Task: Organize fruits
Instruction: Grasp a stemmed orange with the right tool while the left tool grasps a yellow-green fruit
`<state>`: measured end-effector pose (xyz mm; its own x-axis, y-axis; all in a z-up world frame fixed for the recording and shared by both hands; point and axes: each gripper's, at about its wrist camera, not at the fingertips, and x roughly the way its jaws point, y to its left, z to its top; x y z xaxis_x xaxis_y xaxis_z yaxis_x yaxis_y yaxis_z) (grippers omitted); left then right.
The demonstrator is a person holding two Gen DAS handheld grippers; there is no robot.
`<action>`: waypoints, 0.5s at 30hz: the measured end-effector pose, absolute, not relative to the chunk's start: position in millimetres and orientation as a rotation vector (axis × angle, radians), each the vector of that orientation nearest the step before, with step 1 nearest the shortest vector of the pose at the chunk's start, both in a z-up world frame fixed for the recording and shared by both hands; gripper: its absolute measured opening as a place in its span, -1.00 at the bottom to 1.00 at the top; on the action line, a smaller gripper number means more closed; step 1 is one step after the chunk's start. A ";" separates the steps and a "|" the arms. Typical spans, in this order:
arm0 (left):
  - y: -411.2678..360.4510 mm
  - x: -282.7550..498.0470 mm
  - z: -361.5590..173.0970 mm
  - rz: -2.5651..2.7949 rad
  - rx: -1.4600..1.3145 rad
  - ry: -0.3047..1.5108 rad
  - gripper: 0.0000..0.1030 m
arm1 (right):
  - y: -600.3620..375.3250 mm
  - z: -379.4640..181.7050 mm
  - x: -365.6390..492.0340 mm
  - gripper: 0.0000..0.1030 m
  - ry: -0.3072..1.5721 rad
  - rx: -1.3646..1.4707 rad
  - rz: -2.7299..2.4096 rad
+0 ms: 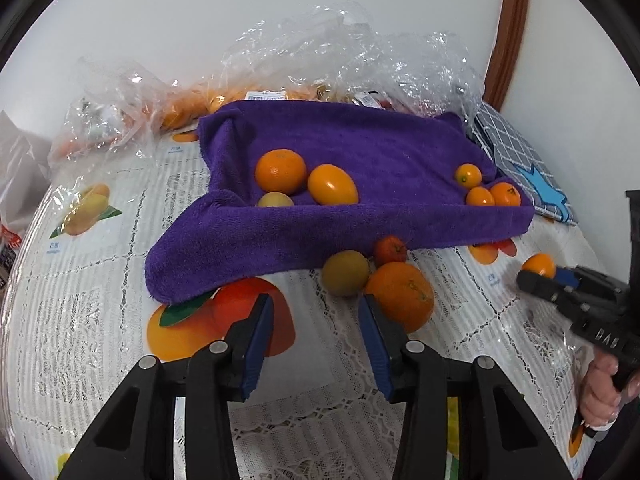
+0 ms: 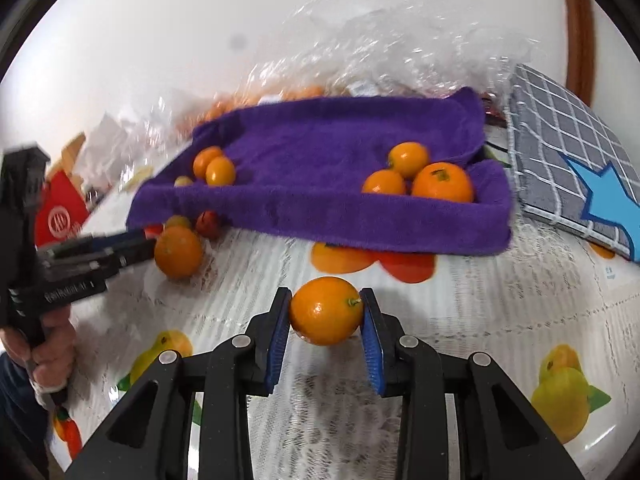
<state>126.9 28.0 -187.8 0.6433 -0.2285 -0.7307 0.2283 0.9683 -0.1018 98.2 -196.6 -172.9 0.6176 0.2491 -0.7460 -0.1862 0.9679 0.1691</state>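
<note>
1. Tablecloth (image 2: 500,320): white lace look with printed fruit pictures; it bears everything below.

2. Purple towel (image 1: 360,152): my landmark, spread with raised edges like a shallow tray. Behind it, crumpled clear plastic bags (image 1: 340,52); at its right end, a grey checked cloth (image 2: 560,132) with a blue star.

3. Large orange (image 1: 400,296): on the tablecloth just in front of the towel's near edge, touching a yellow-green fruit (image 1: 346,272), with a small red fruit (image 1: 390,249) behind, right at the towel's hem.

4. Fruit on the towel: at its left end, an orange (image 1: 280,170), an oval orange fruit (image 1: 332,185) with its long axis running left to right, and a pale fruit (image 1: 275,200) half hidden by the fold; at its right end, three small oranges (image 1: 486,188) bunched together.

5. Small orange (image 2: 326,311): in front of the towel's near edge, towards its right end, gripped in my right gripper (image 2: 326,312); the pads press on both its sides. Its long axis runs jaw to jaw and the stem faces the right-hand pad (only my right wrist view shows this; the left view gives just a sliver of orange (image 1: 538,266) past the fingers).

6. My left gripper (image 1: 316,312): jaws parted with nothing between them, tips beside the large orange, the right pad just at its skin (touching or not, I cannot tell).
</note>
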 end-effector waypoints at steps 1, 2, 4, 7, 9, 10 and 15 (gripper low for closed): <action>26.7 128.1 -187.5 -0.260 0.001 0.831 -0.23 | -200.6 -171.7 96.6 -0.34 0.858 0.080 0.233; 25.5 129.9 -187.2 -0.259 0.000 0.830 -0.24 | -204.0 -171.3 96.4 -0.34 0.852 0.082 0.221; 22.9 134.3 -187.3 -0.254 0.001 0.835 -0.24 | -210.0 -171.3 96.6 -0.34 0.849 0.103 0.211; 18.2 139.1 -187.4 -0.259 0.000 0.840 -0.25 | -211.0 -171.7 99.4 -0.34 0.860 0.114 0.214; 15.6 141.1 -187.2 -0.263 0.001 0.842 -0.25 | -208.8 -171.7 99.8 -0.34 0.862 0.103 0.215; 14.6 142.1 -187.0 -0.265 -0.003 0.842 -0.25 | -206.8 -172.0 100.1 -0.34 0.866 0.095 0.218; 9.5 149.4 -188.2 -0.261 -0.030 0.848 -0.36 | -202.1 -174.9 102.0 -0.34 0.882 0.076 0.232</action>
